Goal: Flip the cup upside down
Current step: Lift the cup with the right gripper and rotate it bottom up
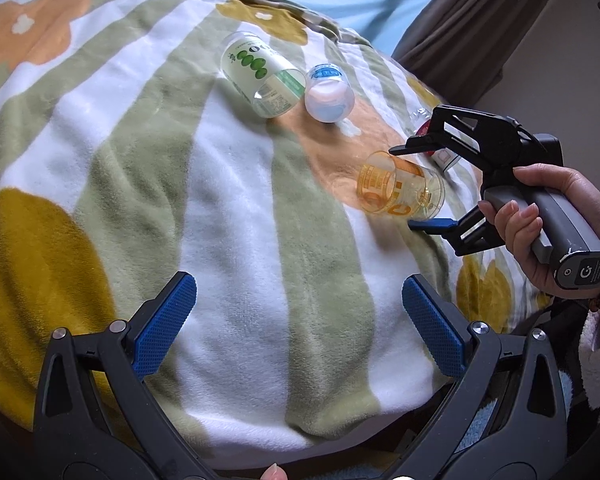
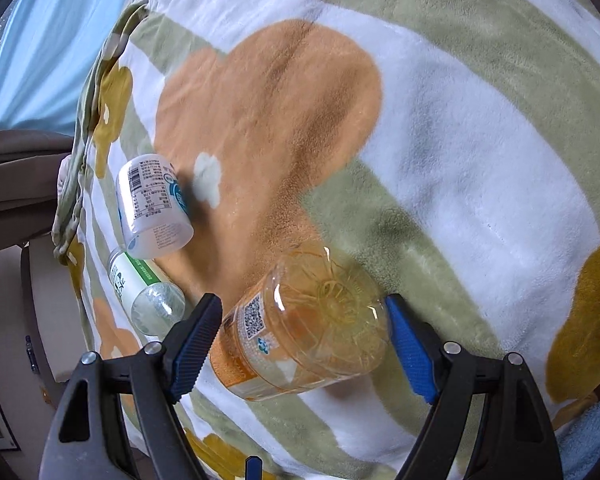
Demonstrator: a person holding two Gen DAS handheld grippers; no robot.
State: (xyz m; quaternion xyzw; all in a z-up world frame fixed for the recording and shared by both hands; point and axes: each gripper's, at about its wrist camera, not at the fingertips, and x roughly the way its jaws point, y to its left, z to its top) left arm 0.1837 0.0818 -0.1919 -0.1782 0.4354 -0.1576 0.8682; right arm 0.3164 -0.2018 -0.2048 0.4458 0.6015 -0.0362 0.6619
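Note:
A clear orange cup (image 1: pixel 402 189) lies on its side on the flowered blanket (image 1: pixel 228 200). In the right wrist view the cup (image 2: pixel 312 320) shows its base toward the camera. My right gripper (image 2: pixel 302 344) is open, with one finger on each side of the cup's base end; whether the pads touch it is unclear. In the left wrist view the right gripper (image 1: pixel 406 188) straddles the cup. My left gripper (image 1: pixel 300 320) is open and empty, held above the blanket's near part.
A green-labelled clear cup (image 1: pixel 262 74) and a white-and-blue cup (image 1: pixel 329 94) lie on their sides farther back; both show in the right wrist view (image 2: pixel 144 296) (image 2: pixel 152 200). A red-labelled item (image 1: pixel 440 152) lies behind the right gripper. A curtain (image 1: pixel 472 20) hangs at the back right.

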